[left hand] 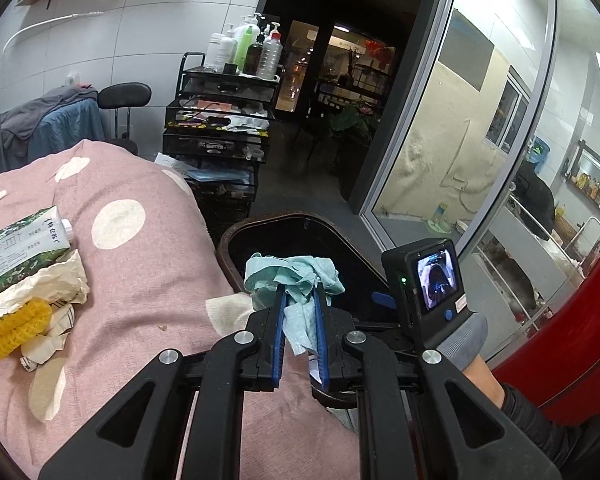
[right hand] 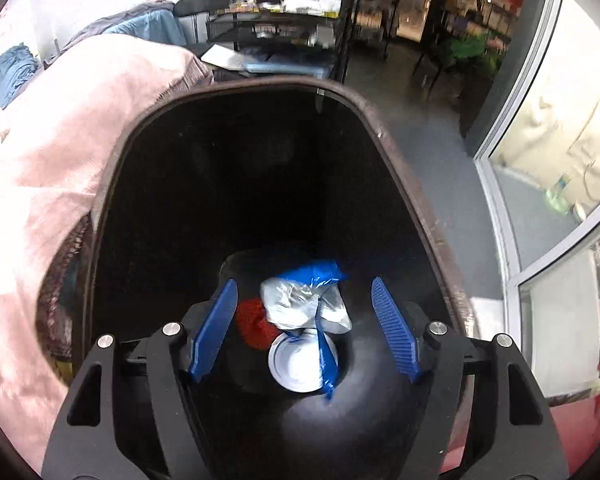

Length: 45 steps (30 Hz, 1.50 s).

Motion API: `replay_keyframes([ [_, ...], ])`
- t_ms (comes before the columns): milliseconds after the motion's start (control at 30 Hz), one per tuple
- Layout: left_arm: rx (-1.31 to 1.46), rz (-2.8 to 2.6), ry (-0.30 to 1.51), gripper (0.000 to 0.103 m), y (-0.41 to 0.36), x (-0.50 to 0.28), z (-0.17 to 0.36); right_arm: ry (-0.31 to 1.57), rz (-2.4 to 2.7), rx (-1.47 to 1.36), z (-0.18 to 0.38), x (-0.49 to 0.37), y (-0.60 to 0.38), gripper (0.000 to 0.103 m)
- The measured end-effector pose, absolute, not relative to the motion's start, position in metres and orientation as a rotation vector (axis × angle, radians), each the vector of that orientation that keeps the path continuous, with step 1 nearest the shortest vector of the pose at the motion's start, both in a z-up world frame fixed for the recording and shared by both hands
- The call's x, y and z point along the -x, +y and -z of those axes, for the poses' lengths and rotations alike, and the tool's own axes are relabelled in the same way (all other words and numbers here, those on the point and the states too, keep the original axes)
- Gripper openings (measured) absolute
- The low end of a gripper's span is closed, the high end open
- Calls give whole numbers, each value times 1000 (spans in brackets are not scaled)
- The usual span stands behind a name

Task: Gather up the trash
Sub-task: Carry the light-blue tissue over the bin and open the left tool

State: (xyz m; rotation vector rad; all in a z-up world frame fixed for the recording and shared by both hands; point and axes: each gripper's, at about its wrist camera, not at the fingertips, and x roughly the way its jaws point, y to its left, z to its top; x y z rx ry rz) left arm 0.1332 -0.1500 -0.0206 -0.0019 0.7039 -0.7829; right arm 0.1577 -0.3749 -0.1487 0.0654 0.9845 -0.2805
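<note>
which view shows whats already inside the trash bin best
The right wrist view: it looks straight down into the trash bin, showing a blue and silver wrapper, a white lid and something red at the bottom. The left wrist view shows only its rim and dark interior.

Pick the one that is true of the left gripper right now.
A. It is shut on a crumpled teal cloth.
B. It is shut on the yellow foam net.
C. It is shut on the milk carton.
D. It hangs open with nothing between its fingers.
A: the left gripper has its blue fingers pinched on the teal cloth, held above the dark bin, while the milk carton and the yellow foam net lie on the pink spotted cover.
</note>
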Motion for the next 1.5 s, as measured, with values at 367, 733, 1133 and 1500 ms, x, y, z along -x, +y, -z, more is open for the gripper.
replay_keyframes([
  [367, -17, 818, 734, 13, -172, -141, 23, 893, 332, -88, 110, -136, -385, 80],
  [733, -63, 852, 788, 13, -210, -151, 32, 719, 444, -175, 58, -108, -422, 86],
  [1133, -168, 863, 889, 13, -257, -163, 57, 696, 492, -218, 47, -97, -449, 87],
  [1500, -238, 829, 905, 69, -271, -165, 71, 689, 510, -249, 49, -92, -459, 89],
])
